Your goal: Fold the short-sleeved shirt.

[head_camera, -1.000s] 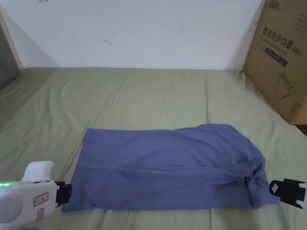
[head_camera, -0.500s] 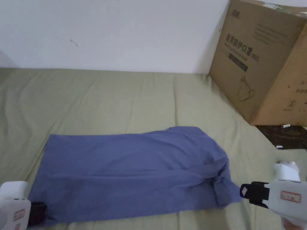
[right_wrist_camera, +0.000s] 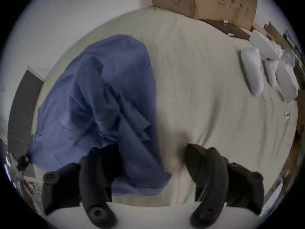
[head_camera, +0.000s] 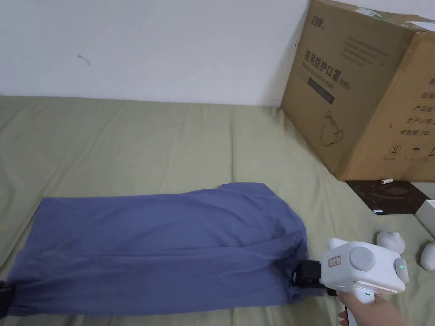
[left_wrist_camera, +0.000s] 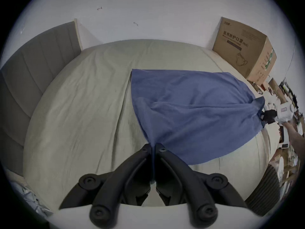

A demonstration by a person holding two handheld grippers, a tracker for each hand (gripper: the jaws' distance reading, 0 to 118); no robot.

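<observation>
A blue short-sleeved shirt (head_camera: 157, 246) lies as a long band across the olive-green bed sheet (head_camera: 170, 140). In the left gripper view, my left gripper (left_wrist_camera: 152, 145) is shut on the shirt's (left_wrist_camera: 189, 110) near left corner, with a thin edge of fabric pinched between the jaws. In the head view it is a dark bit at the left edge (head_camera: 3, 297). My right gripper (head_camera: 305, 276) sits at the shirt's bunched right end, a hand holding its white body. In the right gripper view its jaws stand wide open (right_wrist_camera: 148, 150), and the shirt's (right_wrist_camera: 99, 87) loose folds lie between them.
A big cardboard box (head_camera: 365, 93) stands at the back right against the white wall. In front of it lies a dark flat board (head_camera: 386, 197). Small white objects (head_camera: 391, 241) rest on the sheet near my right hand. A grey headboard (left_wrist_camera: 33, 70) bounds the bed's left side.
The head camera has swung right. My right gripper has moved left from beside the shirt's end to over its bunched folds. My left gripper keeps its hold on the corner.
</observation>
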